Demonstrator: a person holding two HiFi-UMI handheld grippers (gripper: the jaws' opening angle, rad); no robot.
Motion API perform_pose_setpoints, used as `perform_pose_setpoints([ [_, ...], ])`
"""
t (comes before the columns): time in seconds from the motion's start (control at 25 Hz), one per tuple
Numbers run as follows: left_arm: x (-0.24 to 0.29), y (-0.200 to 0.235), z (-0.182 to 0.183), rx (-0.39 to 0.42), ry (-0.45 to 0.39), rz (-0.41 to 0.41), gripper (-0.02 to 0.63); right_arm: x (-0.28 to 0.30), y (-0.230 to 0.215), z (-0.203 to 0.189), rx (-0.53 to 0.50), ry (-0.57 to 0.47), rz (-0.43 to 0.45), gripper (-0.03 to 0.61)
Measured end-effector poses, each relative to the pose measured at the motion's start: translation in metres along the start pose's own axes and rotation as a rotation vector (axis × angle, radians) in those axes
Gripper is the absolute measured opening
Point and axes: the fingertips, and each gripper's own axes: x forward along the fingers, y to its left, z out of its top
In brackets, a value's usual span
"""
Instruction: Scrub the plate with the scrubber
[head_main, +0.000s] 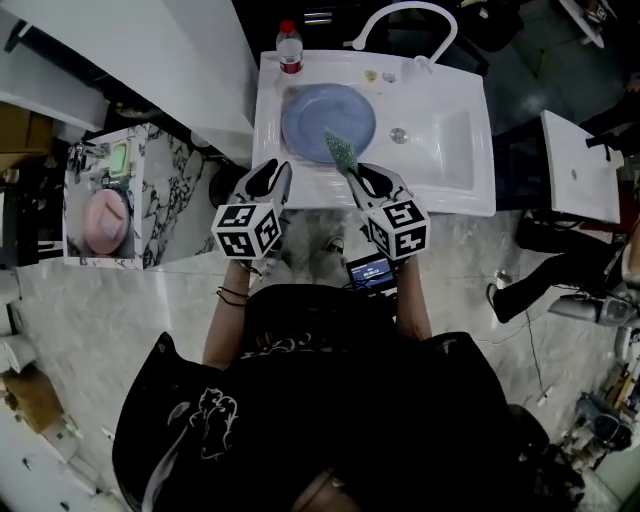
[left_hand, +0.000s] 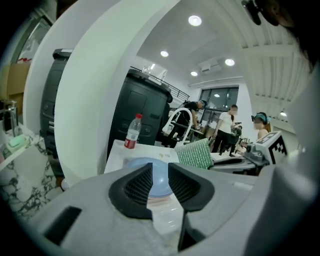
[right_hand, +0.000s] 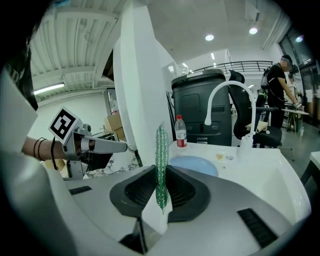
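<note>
A round blue plate (head_main: 328, 122) lies flat in the left part of the white sink (head_main: 470, 180). My right gripper (head_main: 358, 176) is shut on a flat green scrubber (head_main: 341, 152), which sticks out edge-up over the plate's near rim. In the right gripper view the scrubber (right_hand: 161, 160) stands upright between the pads, with the plate (right_hand: 195, 165) beyond. My left gripper (head_main: 283, 172) hovers at the sink's front edge, left of the scrubber. Its jaws stand apart with nothing between them. In the left gripper view the plate (left_hand: 132, 164) lies just beyond the left gripper (left_hand: 160, 170).
A water bottle with a red cap (head_main: 289, 45) stands at the sink's back left corner. A curved white faucet (head_main: 405, 18) arches over the back, and the drain (head_main: 399, 135) is right of the plate. A marble counter (head_main: 170, 180) stands to the left. People stand in the background.
</note>
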Motion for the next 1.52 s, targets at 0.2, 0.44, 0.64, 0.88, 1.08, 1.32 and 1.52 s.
perform_pose_setpoints([
  [0.2, -0.022, -0.009, 0.011, 0.11, -0.031, -0.083, 0.106, -0.002, 0.022, -0.003, 0.07, -0.035, -0.057, 0.064],
  [0.44, -0.075, 0.01, 0.005, 0.182, -0.028, -0.177, 0.104, 0.002, 0.076, -0.009, 0.127, -0.061, -0.128, 0.064],
  [0.64, -0.124, 0.03, -0.007, 0.271, -0.008, -0.262, 0.104, 0.004, 0.138, -0.02, 0.151, -0.071, -0.192, 0.064],
  [0.88, -0.157, 0.046, -0.021, 0.278, 0.009, -0.331, 0.104, -0.001, 0.192, -0.032, 0.149, -0.047, -0.25, 0.064],
  [1.08, -0.173, 0.046, -0.025, 0.278, 0.005, -0.363, 0.104, -0.015, 0.213, -0.029, 0.151, -0.049, -0.287, 0.064],
  [1.32, -0.181, 0.041, -0.028, 0.266, -0.004, -0.364, 0.104, -0.03, 0.219, -0.031, 0.136, -0.053, -0.298, 0.064],
  [1.52, -0.185, 0.025, -0.035, 0.267, 0.002, -0.352, 0.104, -0.05, 0.222, -0.037, 0.137, -0.057, -0.294, 0.064],
])
